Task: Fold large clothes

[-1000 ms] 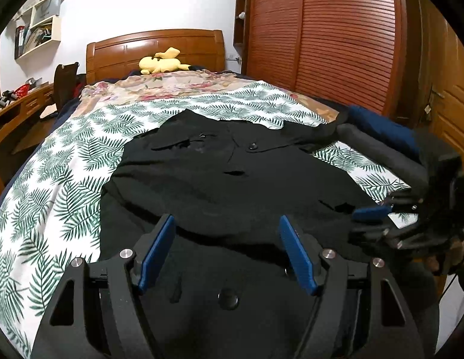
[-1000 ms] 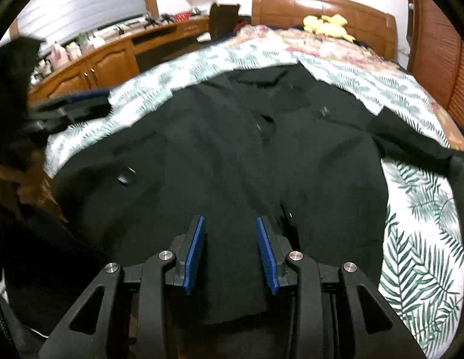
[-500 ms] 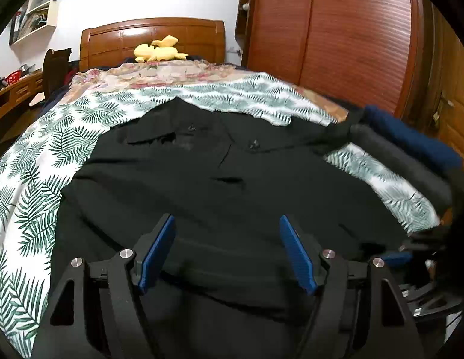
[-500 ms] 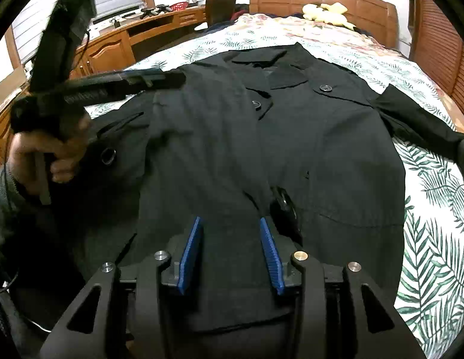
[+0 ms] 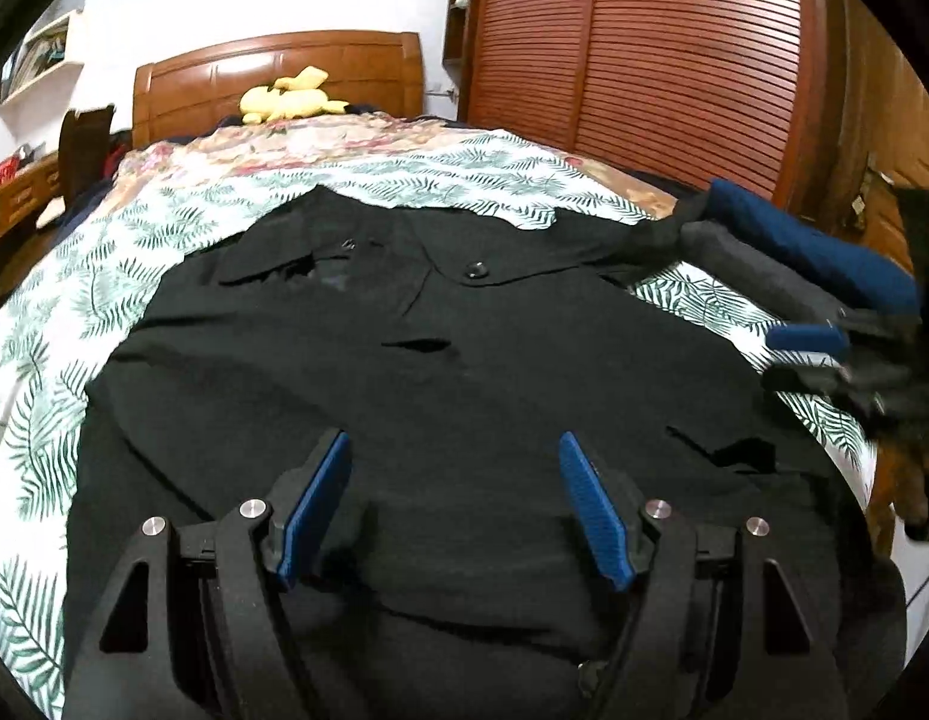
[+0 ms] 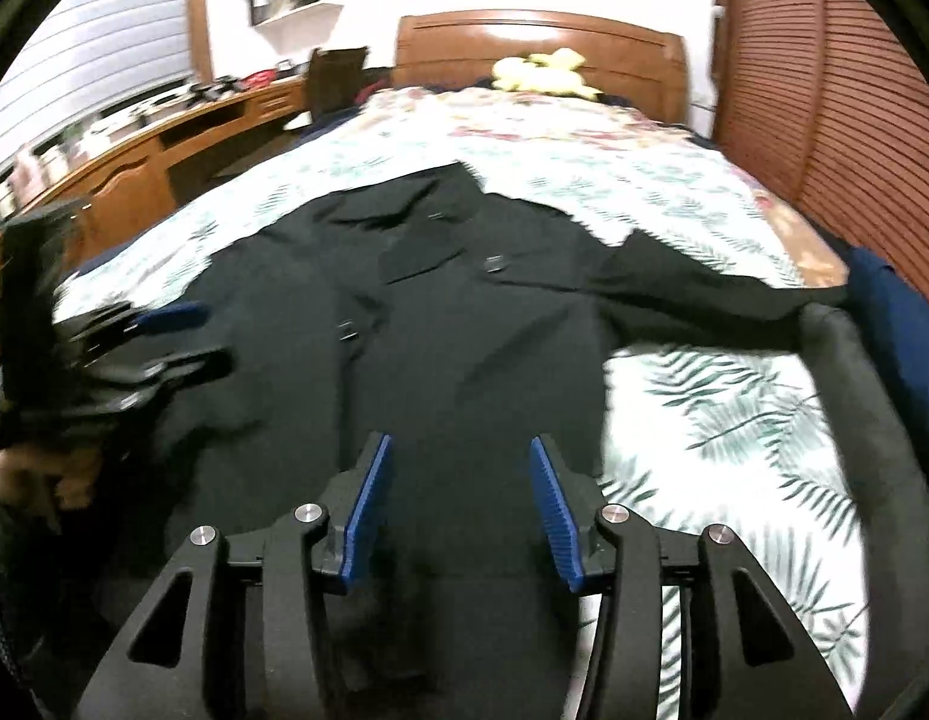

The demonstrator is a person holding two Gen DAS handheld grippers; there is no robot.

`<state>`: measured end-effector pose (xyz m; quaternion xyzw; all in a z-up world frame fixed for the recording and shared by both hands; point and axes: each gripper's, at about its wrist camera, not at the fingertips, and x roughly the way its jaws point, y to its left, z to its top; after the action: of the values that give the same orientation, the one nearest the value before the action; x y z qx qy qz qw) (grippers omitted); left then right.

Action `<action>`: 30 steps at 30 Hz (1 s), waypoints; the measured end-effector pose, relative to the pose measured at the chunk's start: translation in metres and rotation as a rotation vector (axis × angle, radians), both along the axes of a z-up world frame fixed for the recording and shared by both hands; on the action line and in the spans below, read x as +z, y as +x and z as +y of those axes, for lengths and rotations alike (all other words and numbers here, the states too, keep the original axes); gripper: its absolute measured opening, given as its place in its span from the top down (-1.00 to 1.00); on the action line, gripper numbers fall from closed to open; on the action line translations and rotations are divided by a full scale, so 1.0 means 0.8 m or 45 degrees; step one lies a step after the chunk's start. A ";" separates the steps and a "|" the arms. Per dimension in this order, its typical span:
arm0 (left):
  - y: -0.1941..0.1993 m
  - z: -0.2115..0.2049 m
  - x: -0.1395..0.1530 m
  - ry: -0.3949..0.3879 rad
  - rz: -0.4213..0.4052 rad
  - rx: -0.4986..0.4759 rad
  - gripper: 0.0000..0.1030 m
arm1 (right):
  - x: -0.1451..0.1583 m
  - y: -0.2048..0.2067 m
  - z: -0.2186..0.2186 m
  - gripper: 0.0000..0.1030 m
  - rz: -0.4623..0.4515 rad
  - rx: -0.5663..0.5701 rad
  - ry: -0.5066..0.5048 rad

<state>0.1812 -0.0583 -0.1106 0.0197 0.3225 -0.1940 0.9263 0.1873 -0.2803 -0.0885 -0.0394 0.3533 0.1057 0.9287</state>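
Black coat (image 5: 440, 372) lies flat on the bed (image 5: 50, 324), front up, hem nearest both grippers. Left gripper (image 5: 455, 504) and right gripper (image 6: 458, 501): jaws spread, nothing pinched, over the hem. One sleeve (image 6: 704, 294) reaches the folded dark clothes (image 6: 848, 372) at the bed's edge.

Left gripper (image 5: 455, 504) has a black angular frame with triangular cut-outs, silver round screws and ribbed blue pads (image 5: 593, 510); right gripper (image 6: 458, 510) at lower centre is identical; a blurred bare hand (image 6: 26, 471) shows at left edge.
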 end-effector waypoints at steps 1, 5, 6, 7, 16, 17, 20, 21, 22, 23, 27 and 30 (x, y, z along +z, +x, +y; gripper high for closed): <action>-0.001 -0.001 0.003 -0.005 -0.009 -0.004 -0.42 | 0.001 0.006 -0.005 0.03 -0.006 -0.025 -0.008; -0.002 -0.003 0.012 -0.021 -0.032 -0.018 -0.42 | 0.000 0.032 -0.026 -0.04 -0.013 -0.110 0.000; -0.002 -0.003 0.013 -0.019 -0.037 -0.017 -0.42 | -0.002 0.042 -0.030 -0.07 -0.012 -0.133 0.000; -0.001 -0.003 0.014 -0.020 -0.039 -0.016 -0.42 | -0.003 0.052 -0.036 -0.09 -0.010 -0.154 0.003; 0.004 0.006 0.033 -0.081 -0.053 -0.022 -0.41 | -0.015 0.150 -0.076 -0.10 0.054 -0.323 0.021; 0.005 0.006 0.034 -0.080 -0.057 -0.021 -0.42 | -0.016 0.161 -0.083 -0.10 0.057 -0.352 0.030; 0.010 0.011 0.037 -0.111 -0.049 -0.010 -0.42 | -0.017 0.197 -0.105 -0.10 0.069 -0.425 0.043; 0.012 0.012 0.037 -0.124 -0.039 -0.011 -0.42 | -0.018 0.210 -0.112 -0.10 0.062 -0.464 0.035; 0.013 0.013 0.037 -0.130 -0.035 -0.014 -0.42 | -0.020 0.219 -0.118 -0.10 0.063 -0.494 0.028; 0.013 0.012 0.039 -0.133 -0.041 -0.019 -0.42 | -0.022 0.229 -0.125 -0.10 0.071 -0.513 0.031; 0.013 0.012 0.041 -0.150 -0.045 -0.033 -0.42 | -0.033 0.261 -0.142 -0.10 0.113 -0.593 0.056; 0.013 0.010 0.040 -0.139 -0.047 -0.038 -0.42 | -0.043 0.274 -0.151 -0.10 0.146 -0.646 0.095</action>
<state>0.1916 -0.0502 -0.0785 -0.0225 0.2938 -0.2247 0.9288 0.4067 -0.4011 -0.1226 0.0910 0.3996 -0.1154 0.9048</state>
